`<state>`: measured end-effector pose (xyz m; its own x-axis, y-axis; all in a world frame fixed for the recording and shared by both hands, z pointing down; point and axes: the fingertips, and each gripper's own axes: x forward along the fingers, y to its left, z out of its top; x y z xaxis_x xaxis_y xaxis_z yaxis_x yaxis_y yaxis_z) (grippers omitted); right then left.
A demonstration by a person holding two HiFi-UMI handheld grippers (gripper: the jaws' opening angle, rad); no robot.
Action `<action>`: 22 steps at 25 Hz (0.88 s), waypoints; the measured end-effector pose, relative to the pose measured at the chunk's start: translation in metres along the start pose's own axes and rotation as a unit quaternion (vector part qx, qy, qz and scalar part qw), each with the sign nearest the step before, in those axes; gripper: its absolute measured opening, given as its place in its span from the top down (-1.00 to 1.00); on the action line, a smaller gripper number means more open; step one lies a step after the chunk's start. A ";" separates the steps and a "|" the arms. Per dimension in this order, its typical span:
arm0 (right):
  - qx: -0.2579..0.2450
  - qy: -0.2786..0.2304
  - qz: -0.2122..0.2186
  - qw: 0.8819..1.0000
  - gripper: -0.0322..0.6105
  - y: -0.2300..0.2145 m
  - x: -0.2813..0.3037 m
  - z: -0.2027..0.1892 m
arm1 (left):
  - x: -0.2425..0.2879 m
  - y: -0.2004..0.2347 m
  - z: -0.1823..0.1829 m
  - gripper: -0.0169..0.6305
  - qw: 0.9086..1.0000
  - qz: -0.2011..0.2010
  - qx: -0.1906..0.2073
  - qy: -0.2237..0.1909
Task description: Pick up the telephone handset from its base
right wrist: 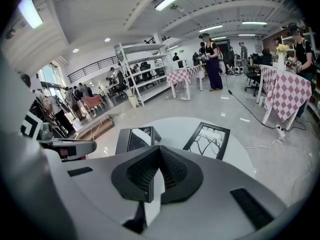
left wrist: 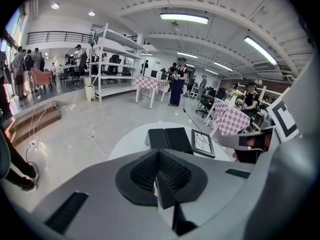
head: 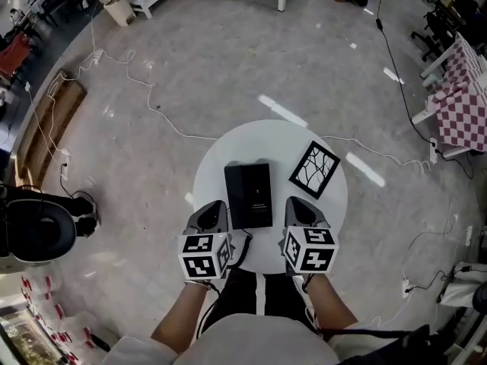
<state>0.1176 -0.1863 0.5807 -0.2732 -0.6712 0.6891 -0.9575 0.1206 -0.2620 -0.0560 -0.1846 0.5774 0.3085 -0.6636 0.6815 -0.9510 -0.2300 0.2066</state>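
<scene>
A black telephone [head: 249,195] lies in the middle of a round white table [head: 228,147], its handset resting on the base. The left gripper view shows the telephone [left wrist: 170,139] as two black halves side by side; in the right gripper view it [right wrist: 132,140] lies left of centre. My left gripper [head: 211,205] hovers at the phone's near left corner, jaws shut and empty [left wrist: 159,154]. My right gripper [head: 303,204] hangs to the right of the phone, apart from it, its pads [right wrist: 159,149] together with nothing between them.
A black-framed picture [head: 314,169] with a branch pattern lies on the table right of the phone. White cables [head: 144,90] trail over the floor. A checkered table [head: 464,97] stands far right and a dark round object [head: 34,230] at the left. People stand in the background.
</scene>
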 end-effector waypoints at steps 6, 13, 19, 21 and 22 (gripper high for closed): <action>-0.008 0.016 -0.001 1.000 0.83 -0.002 0.009 -0.015 | 0.011 0.003 -0.021 0.90 1.000 -0.003 -0.006 0.018; -0.012 0.034 -0.006 0.999 0.83 -0.006 0.018 -0.031 | 0.029 0.000 -0.044 0.90 0.999 -0.025 -0.027 0.036; -0.013 0.041 -0.011 0.999 0.83 -0.003 0.022 -0.033 | 0.030 0.004 -0.050 0.90 0.997 -0.034 -0.042 0.048; -0.013 0.040 -0.011 0.999 0.83 -0.003 0.024 -0.032 | 0.032 0.004 -0.051 0.90 0.997 -0.036 -0.039 0.051; -0.013 0.039 -0.010 0.999 0.83 -0.003 0.025 -0.031 | 0.033 0.005 -0.051 0.90 0.997 -0.037 -0.037 0.053</action>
<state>0.1105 -0.1805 0.6192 -0.2595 -0.6145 0.7450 -0.9646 0.1283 -0.2303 -0.0513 -0.1713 0.6363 0.3774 -0.5669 0.7323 -0.9260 -0.2189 0.3077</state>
